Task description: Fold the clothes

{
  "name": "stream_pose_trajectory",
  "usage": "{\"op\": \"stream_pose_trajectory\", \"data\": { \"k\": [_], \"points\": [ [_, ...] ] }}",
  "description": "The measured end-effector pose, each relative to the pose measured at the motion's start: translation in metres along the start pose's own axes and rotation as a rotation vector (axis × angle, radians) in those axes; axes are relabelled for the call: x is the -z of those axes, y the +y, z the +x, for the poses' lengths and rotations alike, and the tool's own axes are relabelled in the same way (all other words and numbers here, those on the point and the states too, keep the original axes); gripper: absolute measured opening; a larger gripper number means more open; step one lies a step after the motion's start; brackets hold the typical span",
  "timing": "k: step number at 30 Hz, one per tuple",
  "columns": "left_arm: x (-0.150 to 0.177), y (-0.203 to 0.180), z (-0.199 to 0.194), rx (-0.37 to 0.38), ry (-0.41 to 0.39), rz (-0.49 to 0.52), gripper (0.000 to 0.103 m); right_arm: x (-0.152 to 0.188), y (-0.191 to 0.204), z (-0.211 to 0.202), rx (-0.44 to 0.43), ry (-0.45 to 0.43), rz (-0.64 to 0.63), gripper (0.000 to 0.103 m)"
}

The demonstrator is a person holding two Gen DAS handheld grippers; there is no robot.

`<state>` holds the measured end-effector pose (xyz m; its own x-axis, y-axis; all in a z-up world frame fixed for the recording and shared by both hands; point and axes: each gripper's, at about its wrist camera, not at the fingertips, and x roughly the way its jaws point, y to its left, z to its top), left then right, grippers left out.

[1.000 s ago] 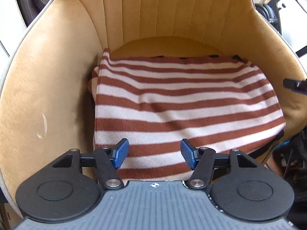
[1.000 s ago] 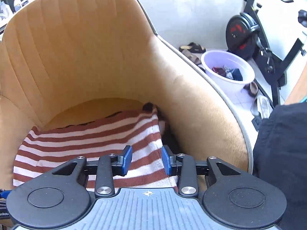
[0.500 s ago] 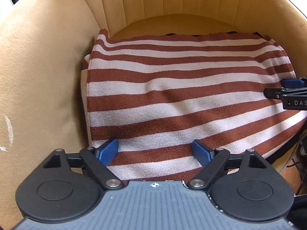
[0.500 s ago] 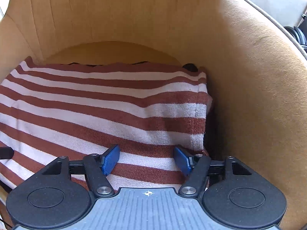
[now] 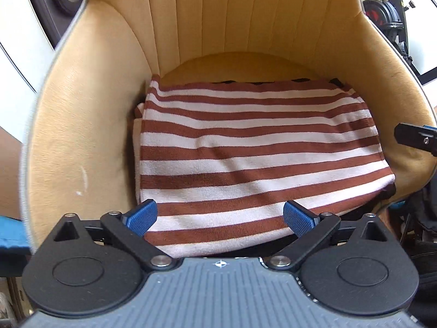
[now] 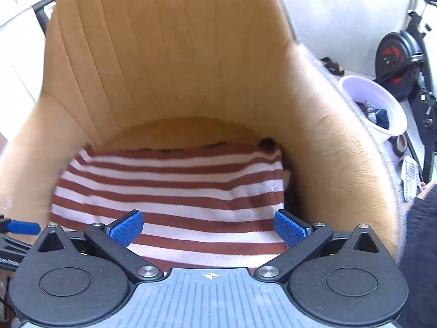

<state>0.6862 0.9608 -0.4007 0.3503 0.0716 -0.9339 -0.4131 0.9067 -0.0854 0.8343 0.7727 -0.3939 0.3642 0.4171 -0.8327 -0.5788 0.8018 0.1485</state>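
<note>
Nearest the lens, left gripper (image 5: 220, 218) and right gripper (image 6: 209, 227) with jaws spread wide, holding nothing, blue pads (image 5: 142, 216) poised over the near edge of the cloth. Beyond them, folded brown-and-white striped garment (image 5: 245, 153) lying flat on the seat of a tan upholstered armchair (image 5: 82, 125). Farther off to the right, white tub of laundry (image 6: 374, 104) and exercise bike (image 6: 396, 54) on the floor.

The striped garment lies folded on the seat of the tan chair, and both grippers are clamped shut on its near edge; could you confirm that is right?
Not quite. The striped garment does lie folded on the tan chair, but both the left gripper and the right gripper have their jaws wide open, gripping nothing. Each wrist view shows this.
</note>
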Motion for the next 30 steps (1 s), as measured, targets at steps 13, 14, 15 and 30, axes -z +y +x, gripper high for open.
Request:
{"op": "stream_pose_trajectory", "data": {
  "k": [13,14,15,30],
  "points": [
    [0.048,-0.014,-0.187,-0.032,-0.202,0.085,0.103,0.052,0.036,-0.207,0.088,-0.129,0.120,0.102],
    [0.053,-0.014,-0.197,-0.045,-0.203,0.083,0.103,0.059,0.039,-0.221,0.093,-0.131,0.136,0.102],
    [0.059,-0.014,-0.207,-0.058,-0.206,0.082,0.103,0.065,0.043,-0.236,0.098,-0.132,0.153,0.102],
    [0.137,-0.047,-0.302,-0.050,-0.247,0.199,0.103,0.157,0.087,-0.395,0.171,-0.165,0.247,0.102]
  ]
}}
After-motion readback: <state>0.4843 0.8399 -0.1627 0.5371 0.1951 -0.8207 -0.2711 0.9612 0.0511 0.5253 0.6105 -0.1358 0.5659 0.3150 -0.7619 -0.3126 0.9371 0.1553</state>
